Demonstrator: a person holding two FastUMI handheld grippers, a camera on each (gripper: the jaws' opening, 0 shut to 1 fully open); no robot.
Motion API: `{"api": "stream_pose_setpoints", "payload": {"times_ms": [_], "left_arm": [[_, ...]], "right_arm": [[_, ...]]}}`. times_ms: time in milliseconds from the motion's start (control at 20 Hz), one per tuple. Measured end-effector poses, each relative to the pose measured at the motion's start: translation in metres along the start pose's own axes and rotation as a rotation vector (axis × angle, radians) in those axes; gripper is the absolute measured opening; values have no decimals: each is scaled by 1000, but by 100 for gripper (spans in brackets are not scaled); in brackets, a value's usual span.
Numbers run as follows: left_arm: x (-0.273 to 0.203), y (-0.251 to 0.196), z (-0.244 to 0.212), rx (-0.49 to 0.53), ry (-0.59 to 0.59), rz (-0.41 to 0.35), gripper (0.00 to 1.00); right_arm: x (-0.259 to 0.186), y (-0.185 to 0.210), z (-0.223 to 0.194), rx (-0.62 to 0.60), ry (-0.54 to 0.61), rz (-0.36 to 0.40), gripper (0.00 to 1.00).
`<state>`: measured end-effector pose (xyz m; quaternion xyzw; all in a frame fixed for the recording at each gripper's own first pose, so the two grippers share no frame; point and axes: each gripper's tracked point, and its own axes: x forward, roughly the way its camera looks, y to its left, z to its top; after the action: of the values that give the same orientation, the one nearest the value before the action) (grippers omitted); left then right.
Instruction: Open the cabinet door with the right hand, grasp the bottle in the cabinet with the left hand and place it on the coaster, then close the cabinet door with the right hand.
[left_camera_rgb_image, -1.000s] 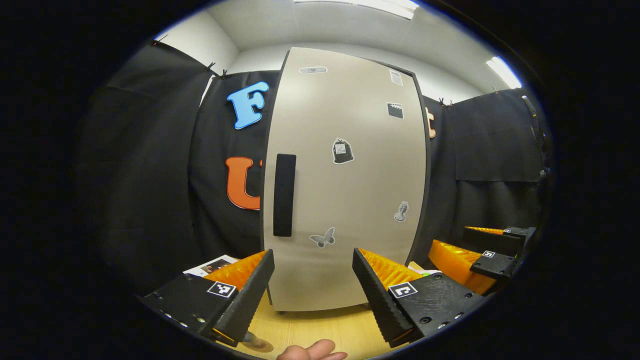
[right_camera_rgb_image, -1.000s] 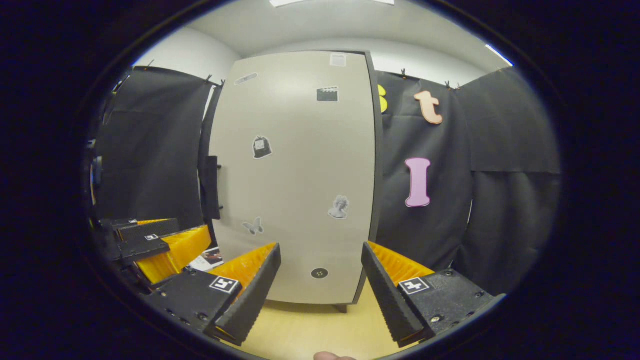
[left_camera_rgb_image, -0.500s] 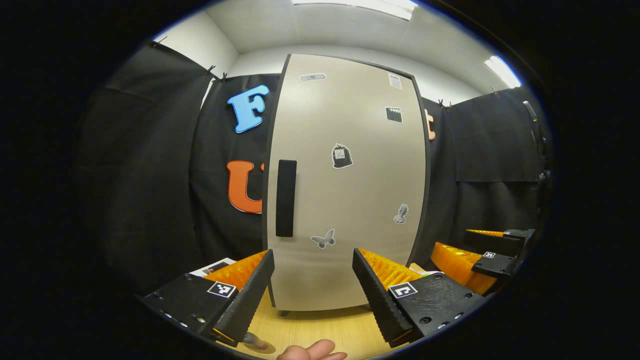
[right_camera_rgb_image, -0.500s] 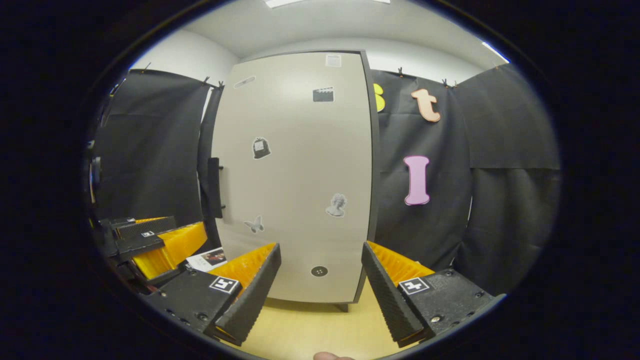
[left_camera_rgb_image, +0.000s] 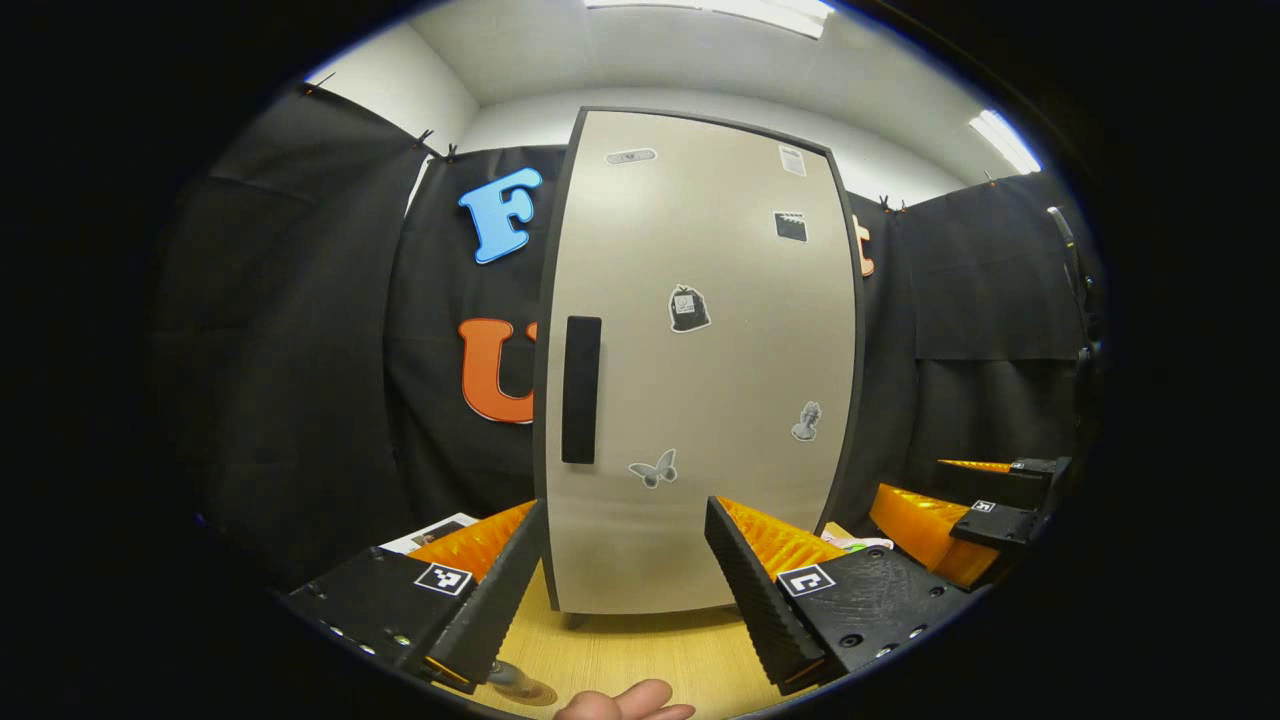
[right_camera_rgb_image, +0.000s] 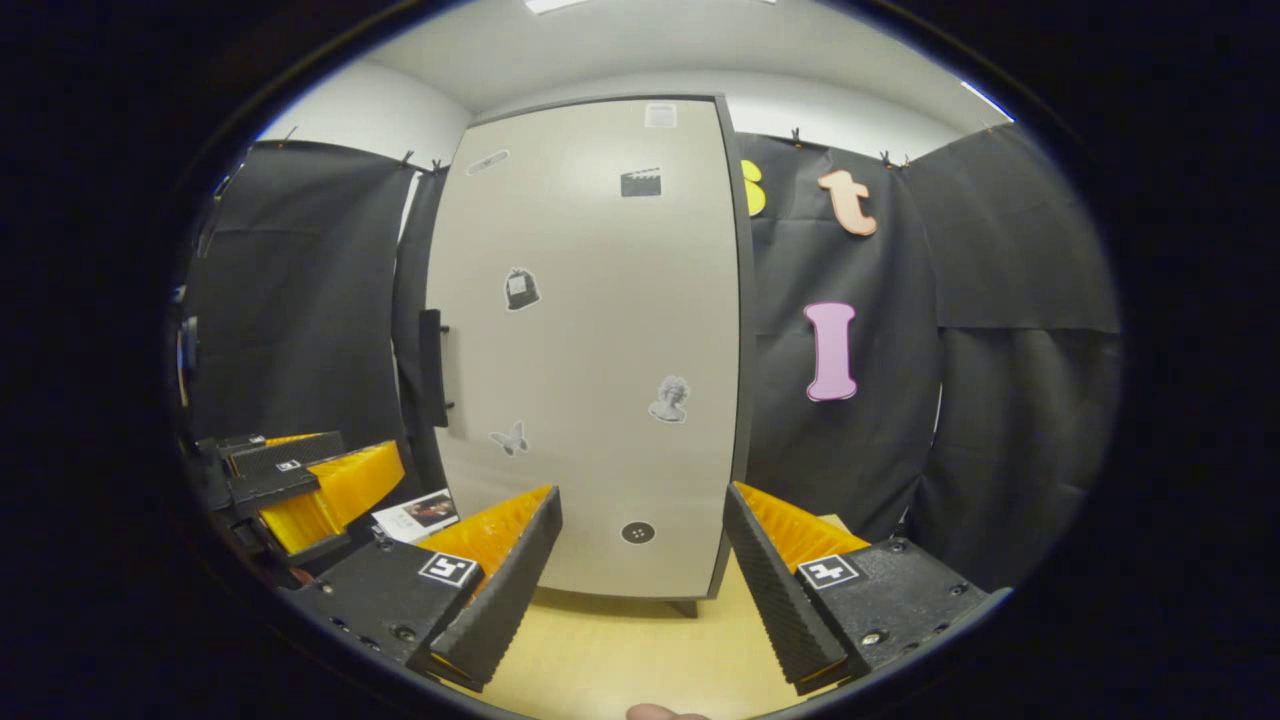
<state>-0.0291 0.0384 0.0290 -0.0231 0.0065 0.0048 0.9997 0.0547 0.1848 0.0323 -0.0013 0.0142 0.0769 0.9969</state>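
Two claws hang wide open above the pale wooden table (left_camera_rgb_image: 640, 655), and neither holds anything. In the left gripper view, the left claw (left_camera_rgb_image: 625, 585) points at the lower part of the tall beige cabinet door (left_camera_rgb_image: 700, 380), which is shut. A fingertip (left_camera_rgb_image: 625, 702) shows at the bottom edge. Farther off at the right side is the right claw (left_camera_rgb_image: 960, 505). In the right gripper view, the right claw (right_camera_rgb_image: 640, 590) faces the same cabinet door (right_camera_rgb_image: 590, 350), near its right edge, with the left claw (right_camera_rgb_image: 300, 480) at the far left. The long black vertical handle (left_camera_rgb_image: 580, 390) sits by the left edge of the door. Small grey stickers (left_camera_rgb_image: 652, 468) are spread over the door. The bottle and the coaster I cannot tell.
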Motion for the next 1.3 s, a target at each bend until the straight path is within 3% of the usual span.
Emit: {"api": "stream_pose_setpoints", "payload": {"times_ms": [700,950,1300], "left_arm": [[1,-4,0,1,6,-15,95],[0,9,6,22,-32,51,95],[2,11,12,5,-60,63,95]], "right_arm": [[0,0,0,-8,6,-7,100],[-10,-2,21,-30,-89,-25,100],[-11,-7,24,-17,-114,-49,100]]}}
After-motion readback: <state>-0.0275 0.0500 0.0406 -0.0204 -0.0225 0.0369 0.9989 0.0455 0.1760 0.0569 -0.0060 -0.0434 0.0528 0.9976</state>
